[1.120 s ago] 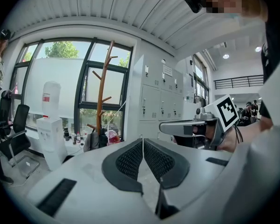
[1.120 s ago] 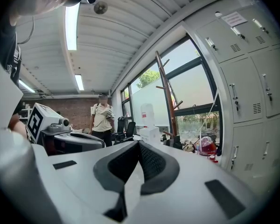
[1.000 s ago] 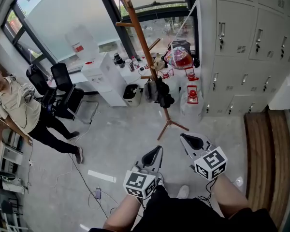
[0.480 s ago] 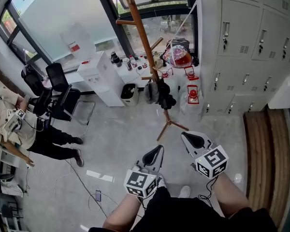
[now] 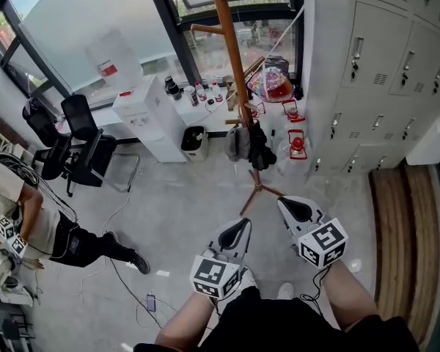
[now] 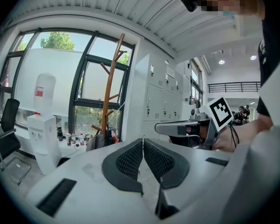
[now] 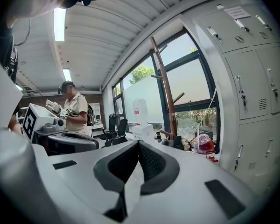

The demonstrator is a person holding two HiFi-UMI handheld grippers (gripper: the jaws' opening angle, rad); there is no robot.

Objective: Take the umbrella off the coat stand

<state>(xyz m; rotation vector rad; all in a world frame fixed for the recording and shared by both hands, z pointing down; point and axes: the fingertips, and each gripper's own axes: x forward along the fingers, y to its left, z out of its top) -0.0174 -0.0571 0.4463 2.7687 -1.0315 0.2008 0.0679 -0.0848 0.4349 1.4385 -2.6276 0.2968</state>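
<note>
1. a person bends over at the far left, well apart from the coat stand.
2. two black office chairs stand left of the coat stand, by the window.
3. a white water dispenser stands nearer the coat stand, with a dark waste bin between the two.
4. the coat stand is upright before the window, its wooden pole rising from splayed feet on the floor.
5. the umbrella looks to be the black folded bundle hanging from a low peg of the coat stand, beside a grey bag; the detail is too small to be sure.
6. the left gripper is held short of the coat stand's feet and apart from them, its jaws pressed together with nothing between them.
7. the right gripper is just right of the coat stand's feet, its jaws likewise closed and empty.
8. grey lockers line the wall right of the coat stand.
</note>
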